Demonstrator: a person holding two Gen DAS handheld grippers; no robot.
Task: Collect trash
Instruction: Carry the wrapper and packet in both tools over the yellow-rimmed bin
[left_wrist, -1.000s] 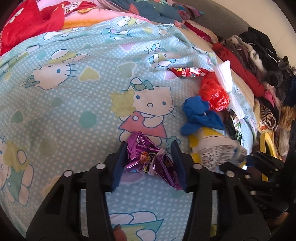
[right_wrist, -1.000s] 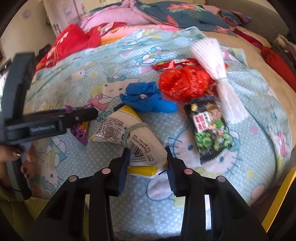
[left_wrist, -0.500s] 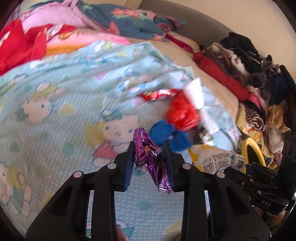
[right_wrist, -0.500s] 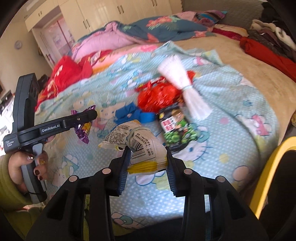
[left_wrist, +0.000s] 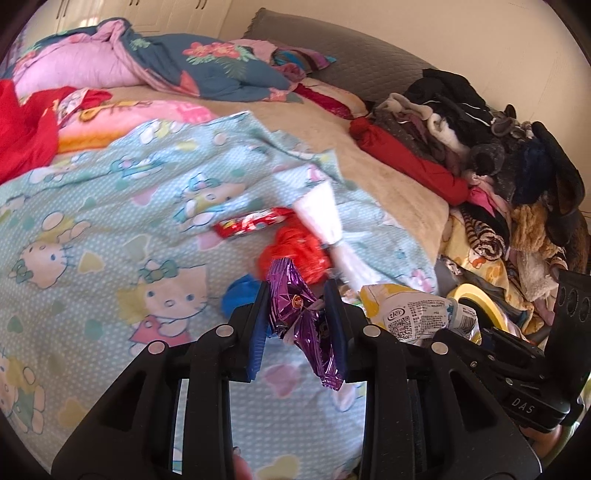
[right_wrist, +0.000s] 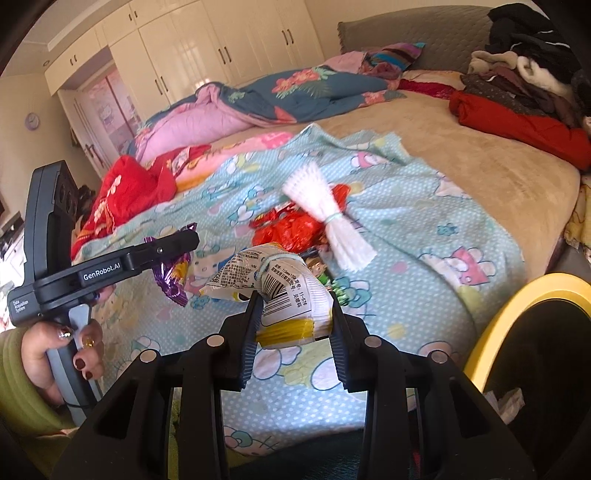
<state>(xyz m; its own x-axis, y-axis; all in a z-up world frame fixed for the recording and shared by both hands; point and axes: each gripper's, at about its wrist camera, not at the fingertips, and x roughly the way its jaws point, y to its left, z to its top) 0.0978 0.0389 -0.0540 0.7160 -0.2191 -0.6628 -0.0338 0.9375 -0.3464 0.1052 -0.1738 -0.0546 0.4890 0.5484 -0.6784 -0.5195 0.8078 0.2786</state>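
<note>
Above the bed (left_wrist: 388, 177), the left tool (left_wrist: 297, 314) pinches a purple wrapper (left_wrist: 303, 317) and the right tool (right_wrist: 293, 314) clamps a white packet (right_wrist: 284, 291). Carry both right to the yellow-rimmed bin (right_wrist: 517, 299), near the bed's edge, keeping both grips firm until each is over the opening, or the slack foil may slip.

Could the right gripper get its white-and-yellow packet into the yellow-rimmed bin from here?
Probably yes. The right gripper holds the white-and-yellow packet clear of the bedsheet; the yellow-rimmed bin gapes just beside it, nothing between.
</note>
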